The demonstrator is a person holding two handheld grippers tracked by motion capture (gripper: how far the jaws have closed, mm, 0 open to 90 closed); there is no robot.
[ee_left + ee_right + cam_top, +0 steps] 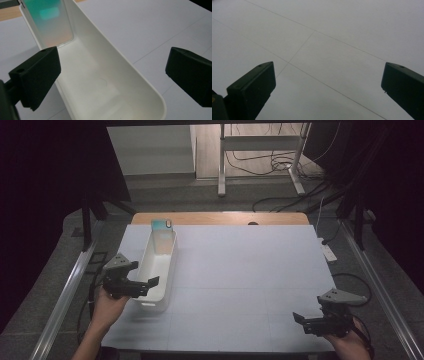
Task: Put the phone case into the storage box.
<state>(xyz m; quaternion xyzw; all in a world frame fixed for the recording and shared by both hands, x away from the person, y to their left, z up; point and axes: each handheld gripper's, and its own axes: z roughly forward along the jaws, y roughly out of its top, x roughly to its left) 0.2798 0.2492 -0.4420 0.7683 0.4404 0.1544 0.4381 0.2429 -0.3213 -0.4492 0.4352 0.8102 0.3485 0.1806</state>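
Note:
A long white bin (pixel 159 266) lies on the pale table mat at the left. A phone (pixel 163 236) with a teal-to-peach back leans against the bin's far end, its foot inside the bin. In the left gripper view the bin (pixel 105 75) runs away between the jaws, with the phone (pixel 51 22) at the top. My left gripper (pixel 145 285) hovers open at the bin's near end, one jaw over the rim, nothing held. Near the table's front right corner my right gripper (pixel 300 320) is open over bare mat (pixel 324 50).
The mat (pixel 240 270) covers most of a wooden table whose far edge (pixel 220 218) shows. A white power strip (pixel 328 252) lies off the right side. Metal rails flank the table, and cables and a stand's legs (pixel 260 165) are on the floor beyond.

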